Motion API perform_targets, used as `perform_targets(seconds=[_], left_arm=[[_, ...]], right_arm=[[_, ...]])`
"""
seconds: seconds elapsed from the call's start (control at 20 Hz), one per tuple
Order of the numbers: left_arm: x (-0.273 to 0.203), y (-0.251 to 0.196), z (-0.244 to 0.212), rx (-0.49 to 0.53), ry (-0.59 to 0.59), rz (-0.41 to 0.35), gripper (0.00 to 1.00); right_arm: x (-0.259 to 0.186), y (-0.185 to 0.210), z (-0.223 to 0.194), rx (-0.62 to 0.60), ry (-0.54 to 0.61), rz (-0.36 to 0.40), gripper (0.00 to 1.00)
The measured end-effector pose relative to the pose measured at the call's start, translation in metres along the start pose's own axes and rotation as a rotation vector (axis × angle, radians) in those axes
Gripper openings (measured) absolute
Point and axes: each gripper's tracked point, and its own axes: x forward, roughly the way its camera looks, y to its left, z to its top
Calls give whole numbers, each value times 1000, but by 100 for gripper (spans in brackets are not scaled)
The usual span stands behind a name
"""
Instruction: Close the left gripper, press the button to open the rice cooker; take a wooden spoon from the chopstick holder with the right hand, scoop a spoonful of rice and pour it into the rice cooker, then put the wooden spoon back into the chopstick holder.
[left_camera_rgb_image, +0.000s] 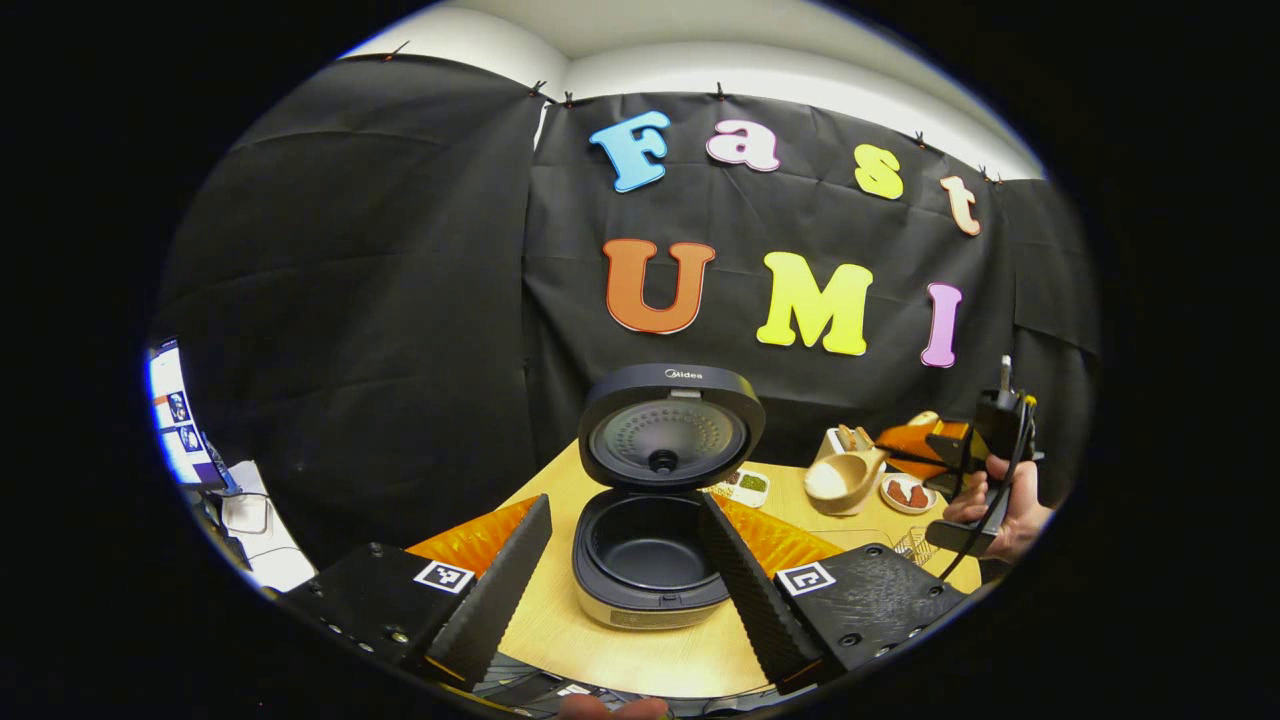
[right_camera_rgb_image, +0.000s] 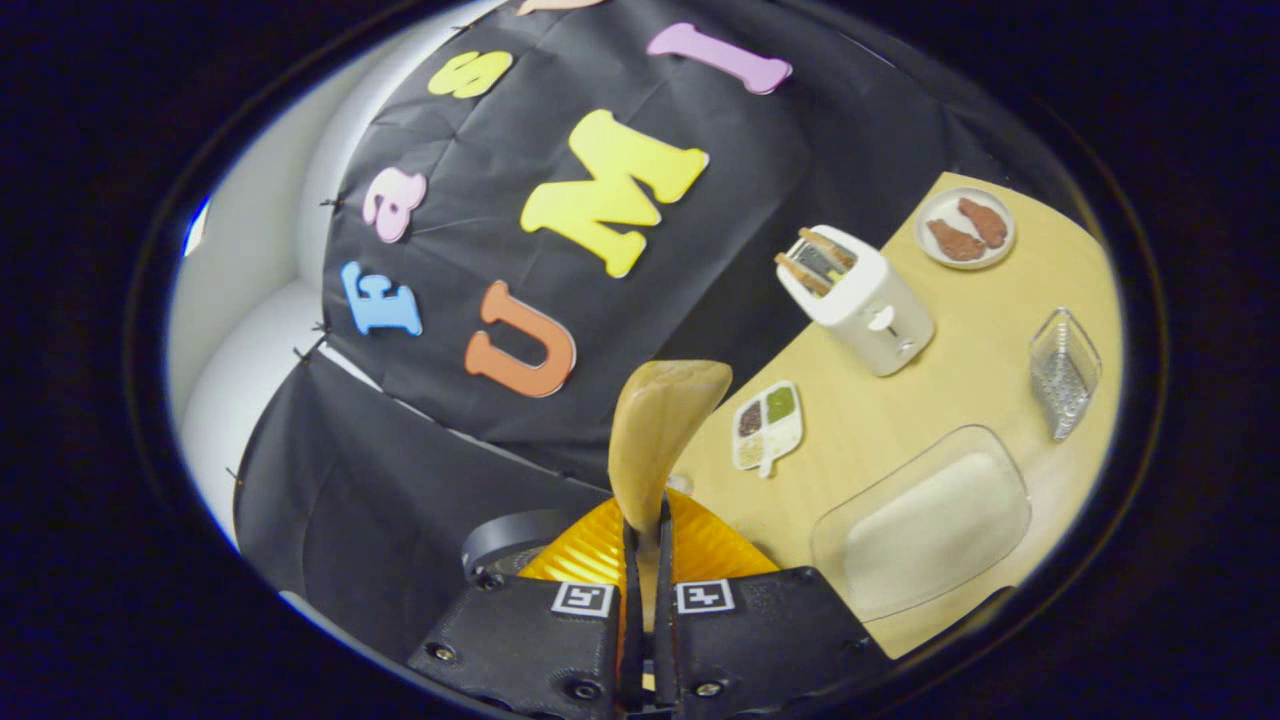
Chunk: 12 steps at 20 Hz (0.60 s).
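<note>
- The rice cooker (left_camera_rgb_image: 650, 555) sits at lower centre of the left gripper view, lid (left_camera_rgb_image: 670, 428) standing upright and the dark inner pot bare.
- The left gripper (left_camera_rgb_image: 625, 570) hangs spread wide, its two fingers framing the cooker on either side without touching it.
- At right of that view a hand (left_camera_rgb_image: 1000, 515) holds the right gripper (left_camera_rgb_image: 905, 455), which carries the wooden spoon (left_camera_rgb_image: 843, 478) with white rice in its bowl.
- In the right gripper view the right gripper (right_camera_rgb_image: 647, 560) is clenched on the spoon's handle (both fingers pressed tight against it), the spoon (right_camera_rgb_image: 655, 440) rising at centre.
- On the table (right_camera_rgb_image: 960, 390): a white toaster (right_camera_rgb_image: 862, 295), a plate of brown pieces (right_camera_rgb_image: 965, 230), a sectioned dish (right_camera_rgb_image: 768, 425), a clear tray of rice (right_camera_rgb_image: 925, 520) and a small clear basket (right_camera_rgb_image: 1065, 370).
</note>
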Motion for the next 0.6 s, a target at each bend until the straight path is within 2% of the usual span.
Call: perform_targets(seconds=[0.25,0.45,0.6], left_arm=[[-5,29,-7,-16,15,41,95],[-10,48,-12,-38,23,67,95],[-12,58,-14,-42,24,79,95]], right_arm=[[38,43,-50,-86,89,35,10],[64,47,-81,-190,112,-5,7],[73,46,-92,-279,119,-43,10]])
